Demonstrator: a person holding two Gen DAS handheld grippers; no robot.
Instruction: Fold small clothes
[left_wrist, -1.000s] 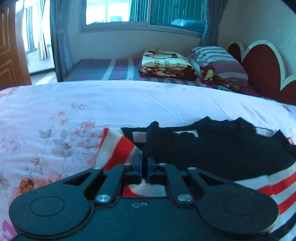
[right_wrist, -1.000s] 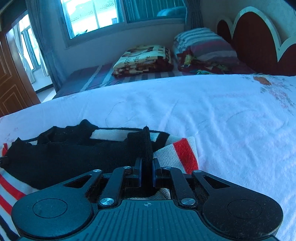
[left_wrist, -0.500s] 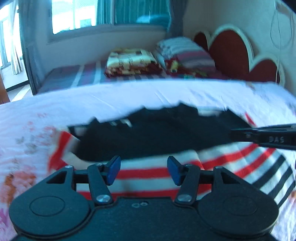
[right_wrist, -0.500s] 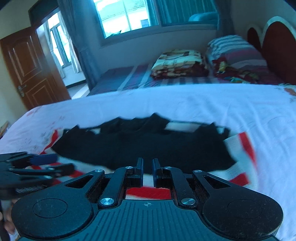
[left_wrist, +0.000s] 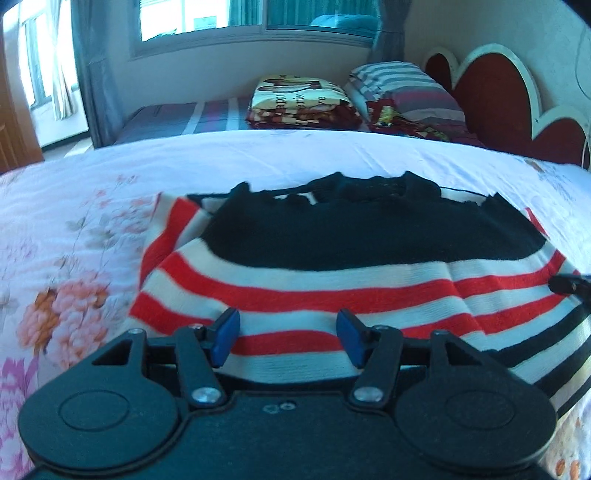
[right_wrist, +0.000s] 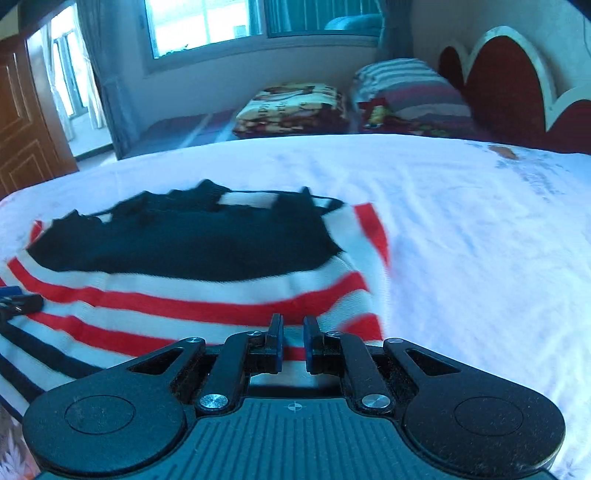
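Note:
A small knitted sweater (left_wrist: 351, 273) with a black upper part and red, white and black stripes lies flat on the floral bed sheet (left_wrist: 74, 236). It also shows in the right wrist view (right_wrist: 184, 280). My left gripper (left_wrist: 288, 336) is open and empty, its blue pads just above the sweater's near striped edge. My right gripper (right_wrist: 293, 343) hovers over the sweater's near right edge with its jaws almost together, a narrow gap between them and nothing held. The tip of the right gripper (left_wrist: 569, 284) shows at the right edge of the left view.
The white and floral sheet (right_wrist: 480, 258) spreads wide to the right of the sweater. At the far end lie a folded patterned blanket (left_wrist: 303, 103), striped pillows (left_wrist: 402, 88) and a red heart-shaped headboard (left_wrist: 491, 85). A wooden door (right_wrist: 22, 129) stands at the left.
Both grippers let go of the black folded-over part of the sweater and drew back toward its near striped edge. The left gripper opened wide; the right one stays nearly closed.

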